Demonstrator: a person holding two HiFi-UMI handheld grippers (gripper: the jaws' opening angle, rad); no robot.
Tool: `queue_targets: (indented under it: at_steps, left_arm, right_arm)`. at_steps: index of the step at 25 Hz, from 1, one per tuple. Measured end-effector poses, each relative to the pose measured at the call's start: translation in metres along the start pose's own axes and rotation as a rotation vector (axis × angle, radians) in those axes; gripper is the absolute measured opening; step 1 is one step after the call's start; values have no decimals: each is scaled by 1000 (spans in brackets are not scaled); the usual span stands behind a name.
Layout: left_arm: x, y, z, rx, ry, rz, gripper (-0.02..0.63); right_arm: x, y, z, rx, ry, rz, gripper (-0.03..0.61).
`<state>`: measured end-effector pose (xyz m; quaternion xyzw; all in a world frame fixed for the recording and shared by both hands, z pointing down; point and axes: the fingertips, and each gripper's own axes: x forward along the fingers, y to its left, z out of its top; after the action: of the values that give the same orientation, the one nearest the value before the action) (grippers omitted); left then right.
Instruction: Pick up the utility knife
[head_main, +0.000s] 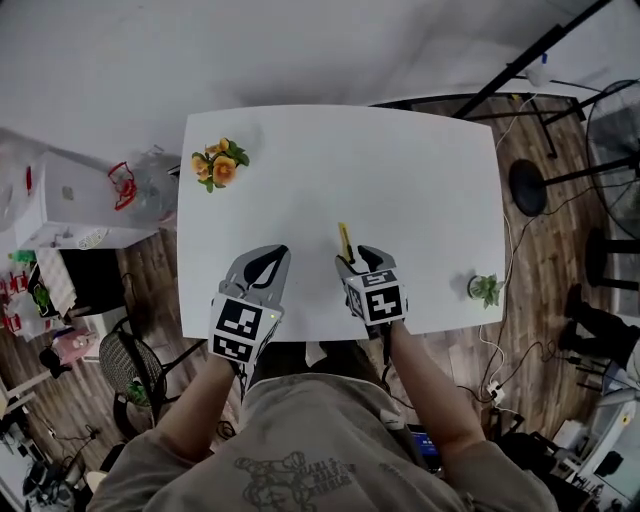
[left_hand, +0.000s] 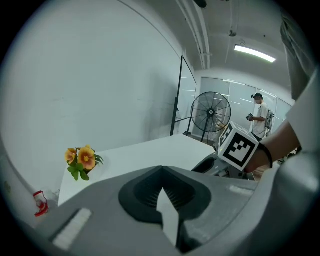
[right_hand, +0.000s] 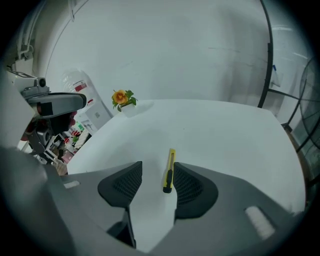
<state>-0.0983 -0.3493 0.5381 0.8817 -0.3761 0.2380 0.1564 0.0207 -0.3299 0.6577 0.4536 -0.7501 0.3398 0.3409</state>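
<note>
Knife (right_hand: 170, 170) flat on table (head_main: 430, 190), near front edge. Right gripper (right_hand: 157, 169) jaws wide apart, nothing gripped; knife off-centre, close beside one pad. Left gripper (left_hand: 160, 171) jaws together, empty. Risk: lopsided closing shoves knife sideways, or pads skid over thin handle

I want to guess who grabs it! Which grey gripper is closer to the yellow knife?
The right grey gripper: the yellow utility knife on the white table lies just ahead of its open jaws. The left gripper, jaws shut, is farther off.
</note>
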Motion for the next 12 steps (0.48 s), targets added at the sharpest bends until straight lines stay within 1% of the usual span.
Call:
queue_targets:
  at_steps: [5, 12]
  left_arm:
    - [3, 3, -27, -20, 53, -25, 0]
    - [4, 19, -48, -41, 91, -22, 0]
  right_arm:
    - [20, -3, -14, -5, 54, -42, 202]
    - [40, -15, -28, 5, 101, -81, 187]
